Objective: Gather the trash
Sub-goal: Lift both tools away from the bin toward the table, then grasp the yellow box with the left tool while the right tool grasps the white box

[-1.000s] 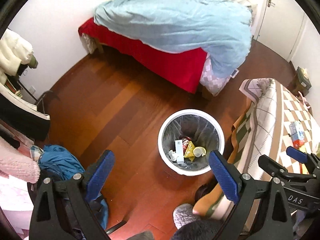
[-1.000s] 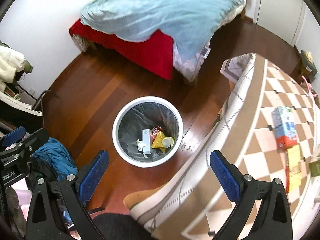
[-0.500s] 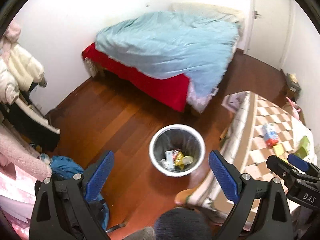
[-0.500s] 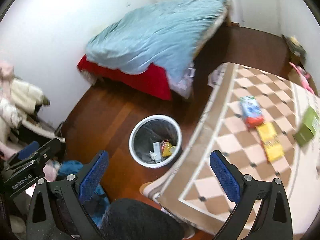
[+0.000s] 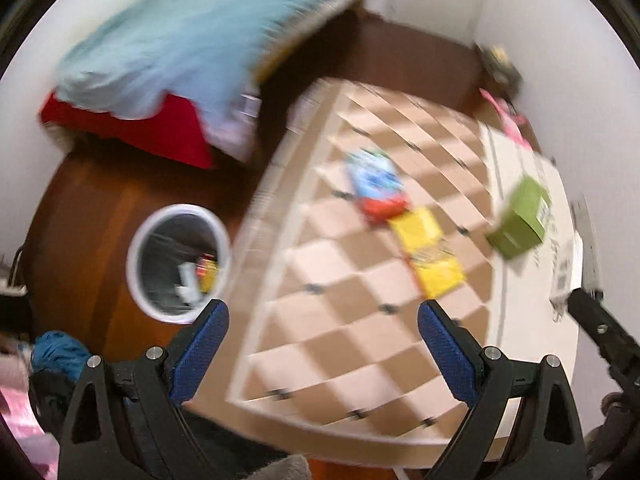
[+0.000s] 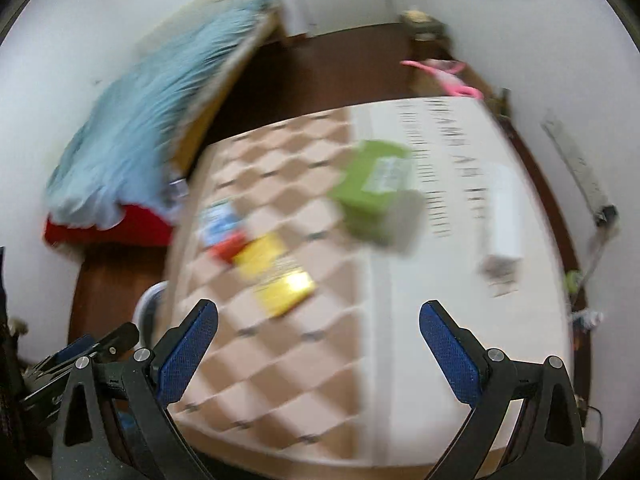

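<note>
Both grippers are hanging over the table (image 6: 420, 360) with jaws spread wide and nothing between them. Ahead of the right gripper (image 6: 318, 332), the yellow packet (image 6: 280, 280) is lying just past its left jaw, the green box (image 6: 368, 188) farther ahead between the jaws, and a white box (image 6: 504, 216) beyond the right jaw. The left gripper (image 5: 322, 338) is facing the blue-red carton (image 5: 378, 184), with the bin (image 5: 178, 262) outside its left jaw. Motion blur is smearing everything, so the packaging is only a guess. The sensible play: steady first, centre one item between the pads, then close.
</note>
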